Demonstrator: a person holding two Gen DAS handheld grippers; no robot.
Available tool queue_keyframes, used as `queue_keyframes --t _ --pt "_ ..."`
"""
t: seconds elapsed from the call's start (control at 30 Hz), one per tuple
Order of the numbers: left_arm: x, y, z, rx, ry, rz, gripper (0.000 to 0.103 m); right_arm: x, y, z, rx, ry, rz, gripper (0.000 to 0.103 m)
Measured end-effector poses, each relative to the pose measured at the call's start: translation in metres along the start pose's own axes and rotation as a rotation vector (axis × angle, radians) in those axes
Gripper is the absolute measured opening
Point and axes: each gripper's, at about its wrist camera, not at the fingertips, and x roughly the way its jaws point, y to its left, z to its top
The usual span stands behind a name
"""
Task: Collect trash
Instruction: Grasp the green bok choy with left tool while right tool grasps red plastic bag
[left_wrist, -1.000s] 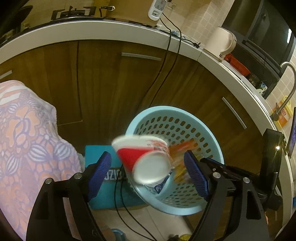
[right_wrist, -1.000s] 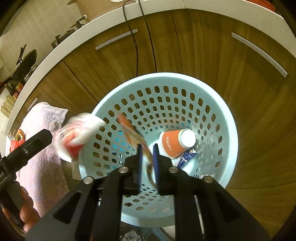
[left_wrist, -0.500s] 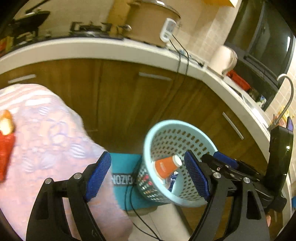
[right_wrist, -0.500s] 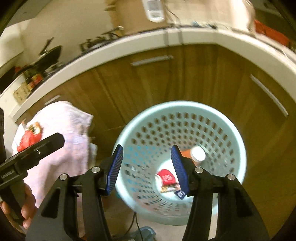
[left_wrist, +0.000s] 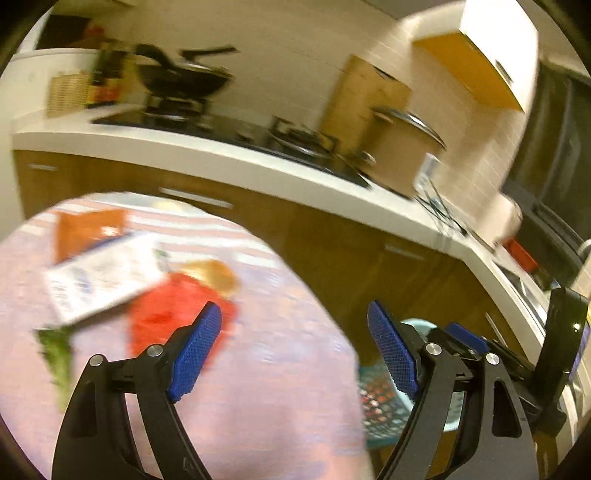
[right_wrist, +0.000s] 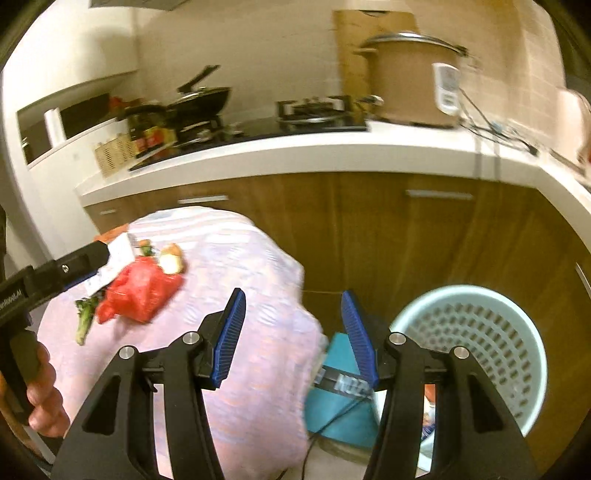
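Observation:
Trash lies on a table under a pink patterned cloth (left_wrist: 258, 387): a red plastic bag (left_wrist: 162, 317), a white carton (left_wrist: 96, 284), an orange packet (left_wrist: 88, 229), a bread piece (left_wrist: 216, 275) and a green stalk (left_wrist: 55, 350). My left gripper (left_wrist: 291, 350) hovers open and empty just right of the red bag. In the right wrist view the red bag (right_wrist: 144, 288) and stalk (right_wrist: 85, 317) sit at left, and my right gripper (right_wrist: 291, 332) hangs open and empty over the cloth's edge. The light-blue perforated basket (right_wrist: 476, 295) stands on the floor at right.
A wooden cabinet front (right_wrist: 369, 229) under a white counter (right_wrist: 295, 155) runs behind the table. On it are a stove with pans (right_wrist: 199, 99) and a large pot (right_wrist: 410, 81). A teal box (right_wrist: 343, 406) with cables lies beside the basket. A hand (right_wrist: 40, 398) holds the left gripper.
A red-and-white cup and a wrapper dropped into the basket and the right jaws came apart. Both grippers then rose and swung left, from over the basket to the cloth-covered table.

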Motion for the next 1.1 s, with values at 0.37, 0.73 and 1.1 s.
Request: queue_keyframes --t 0.37,0.73,1.1 --pt "-0.042 0.111 -0.002 -0.146 -0.023 0.214 0.080 0.028 0.090 0.012 -0.072 0.004 0.139 0.051" --pt "-0.033 0.174 -0.046 -0.217 0.104 0.326 0.079 0.071 0.158 -0.004 -0.134 0.043 0.187 0.059" --pt "-0.008 0.170 -0.051 -0.165 0.157 0.355 0.067 0.085 0.169 -0.010 -0.155 0.068 0.170 0.060"
